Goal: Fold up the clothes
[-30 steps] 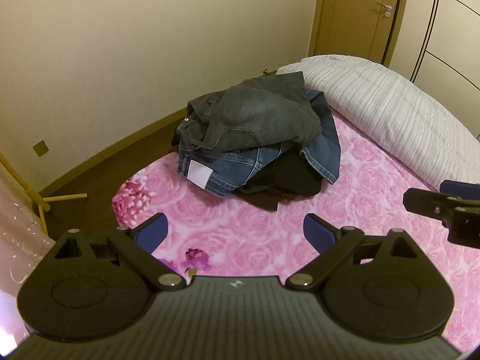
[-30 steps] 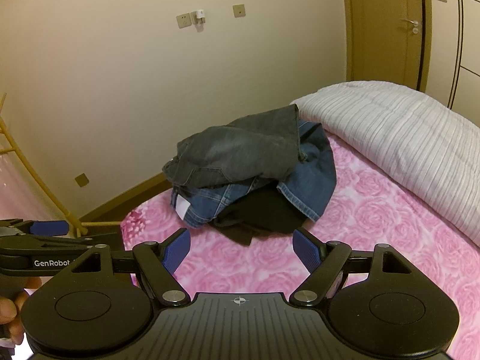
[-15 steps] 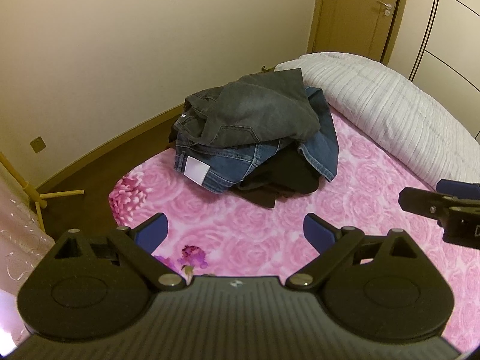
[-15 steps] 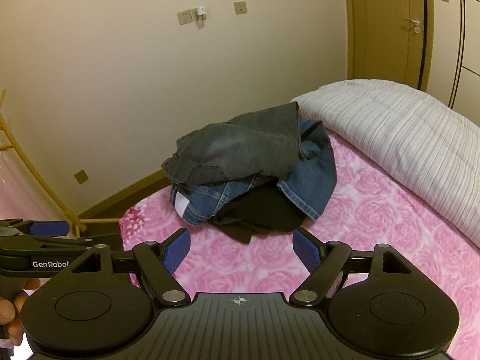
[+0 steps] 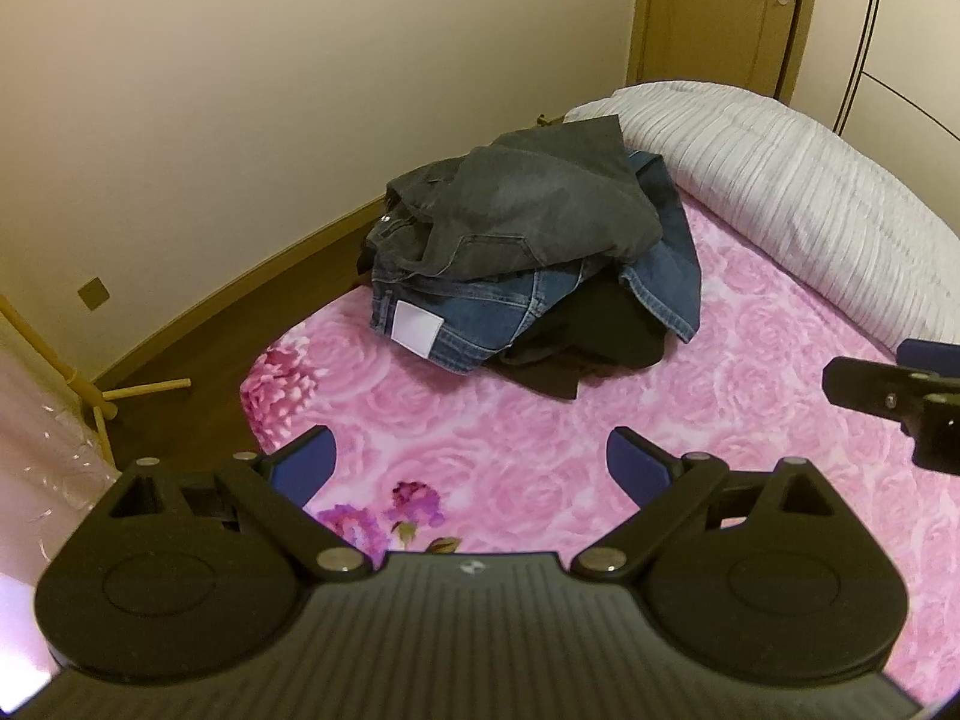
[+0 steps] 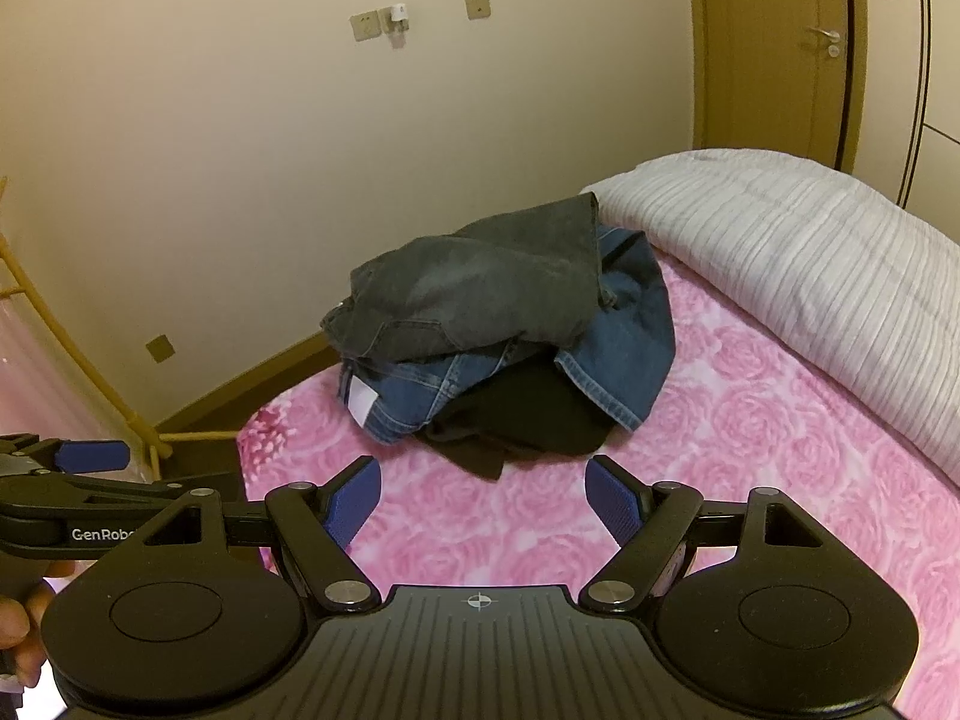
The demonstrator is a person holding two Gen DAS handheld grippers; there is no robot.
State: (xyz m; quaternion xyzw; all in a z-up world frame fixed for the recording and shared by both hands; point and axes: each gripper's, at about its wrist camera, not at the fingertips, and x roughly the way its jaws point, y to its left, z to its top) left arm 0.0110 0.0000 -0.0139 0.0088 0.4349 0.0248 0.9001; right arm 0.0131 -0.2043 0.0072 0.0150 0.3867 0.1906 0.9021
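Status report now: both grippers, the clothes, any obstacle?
Left hand-held gripper open, empty. Right hand-held gripper open, empty. Clothes pile unfolded on bed, untouched. Nothing between grippers and pile.

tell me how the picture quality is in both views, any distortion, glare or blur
Left wrist view: strong fisheye bending of the wall skirting, dark vignette corners, warm dim light, no glare; the clothes pile is sharp. Right wrist view: same barrel curve on the door frame, the pile in focus, the hand at the left edge soft and shadowed.
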